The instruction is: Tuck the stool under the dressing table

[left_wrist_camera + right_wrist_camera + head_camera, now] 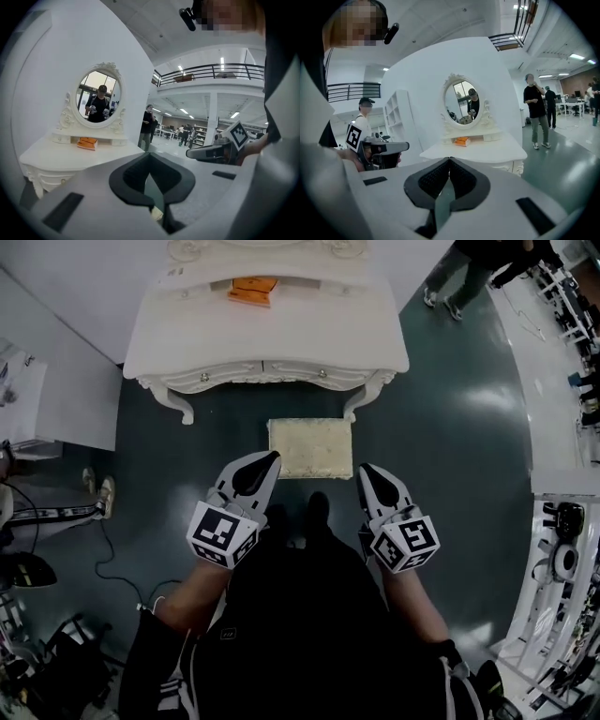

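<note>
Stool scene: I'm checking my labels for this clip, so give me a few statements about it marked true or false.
The stool is tucked fully under the dressing table. False: it stands on the floor in front, seat fully showing.
The left gripper and right gripper are both shut and empty. True.
An orange item lies on the tabletop. True.
The table's mirror is square. False: it is oval.
</note>
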Tool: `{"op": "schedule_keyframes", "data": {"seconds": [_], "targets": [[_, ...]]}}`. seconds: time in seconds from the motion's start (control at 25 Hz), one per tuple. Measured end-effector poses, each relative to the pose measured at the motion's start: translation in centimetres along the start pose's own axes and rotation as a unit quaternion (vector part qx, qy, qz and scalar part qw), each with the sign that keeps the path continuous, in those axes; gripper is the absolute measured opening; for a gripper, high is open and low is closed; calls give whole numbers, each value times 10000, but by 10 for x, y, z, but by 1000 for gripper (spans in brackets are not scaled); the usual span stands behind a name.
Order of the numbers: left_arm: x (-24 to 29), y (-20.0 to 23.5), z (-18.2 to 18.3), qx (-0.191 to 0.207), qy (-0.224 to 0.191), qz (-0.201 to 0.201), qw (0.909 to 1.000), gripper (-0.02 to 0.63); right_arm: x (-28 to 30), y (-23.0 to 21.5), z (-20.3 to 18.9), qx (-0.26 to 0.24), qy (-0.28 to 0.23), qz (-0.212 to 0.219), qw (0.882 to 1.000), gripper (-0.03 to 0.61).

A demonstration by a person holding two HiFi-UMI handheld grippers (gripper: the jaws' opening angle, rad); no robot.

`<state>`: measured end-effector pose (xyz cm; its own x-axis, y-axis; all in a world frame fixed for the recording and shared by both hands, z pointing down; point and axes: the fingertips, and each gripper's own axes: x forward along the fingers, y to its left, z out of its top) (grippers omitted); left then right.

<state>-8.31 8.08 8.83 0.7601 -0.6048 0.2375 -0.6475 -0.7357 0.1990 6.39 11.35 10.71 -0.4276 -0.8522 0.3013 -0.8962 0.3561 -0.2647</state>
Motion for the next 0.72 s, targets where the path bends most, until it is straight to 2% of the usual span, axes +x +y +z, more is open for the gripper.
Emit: {"op": "schedule_keyframes", "data": {"seconds": [0.28, 0.44, 0.56, 0.72], "targets": [[53, -1, 2, -87, 5, 607, 9981, 5, 12, -61, 2, -149, 150, 543, 9983, 15], [83, -14, 1, -147, -2, 723, 9973, 5, 11, -92, -5, -214, 287, 725, 9967, 15], [99, -21, -2, -203, 41, 793, 9966, 5, 18, -109, -17, -81, 428, 774, 9961, 15], [120, -19, -20, -434, 228, 861, 9951, 5, 35, -126, -33, 2, 646, 838, 9944, 15]]}}
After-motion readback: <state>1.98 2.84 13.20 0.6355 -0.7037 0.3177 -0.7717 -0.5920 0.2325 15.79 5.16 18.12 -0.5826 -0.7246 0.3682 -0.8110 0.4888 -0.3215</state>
